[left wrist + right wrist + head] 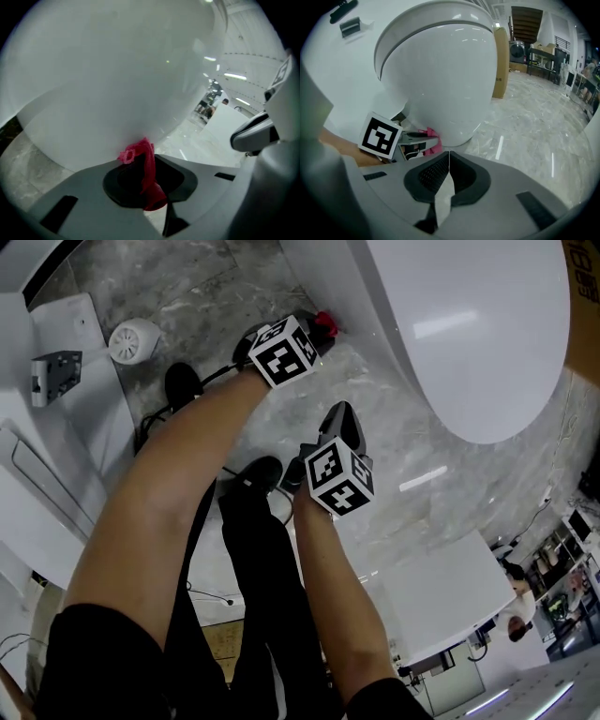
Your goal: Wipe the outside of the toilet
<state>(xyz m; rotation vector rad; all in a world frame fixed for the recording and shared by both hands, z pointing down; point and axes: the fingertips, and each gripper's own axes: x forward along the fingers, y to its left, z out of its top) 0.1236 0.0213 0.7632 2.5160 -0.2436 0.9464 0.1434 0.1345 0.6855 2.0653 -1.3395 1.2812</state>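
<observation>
The white toilet (478,334) fills the upper right of the head view, and its rounded bowl (117,70) looms close in the left gripper view. My left gripper (314,331) is shut on a red cloth (144,164), whose bunched end (324,324) touches the bowl low down, near the floor. In the right gripper view the bowl (440,70) stands ahead, with the left gripper (410,140) and the cloth (430,141) at its lower left. My right gripper (339,416) hangs back over the marble floor, its jaws (449,154) shut with nothing between them.
A white round fixture (134,340) and a grey wall box (54,371) sit at the left. The person's black shoes (182,382) stand on the grey marble floor (412,474). A cardboard box (502,61) stands behind the toilet, with shelving (543,56) beyond.
</observation>
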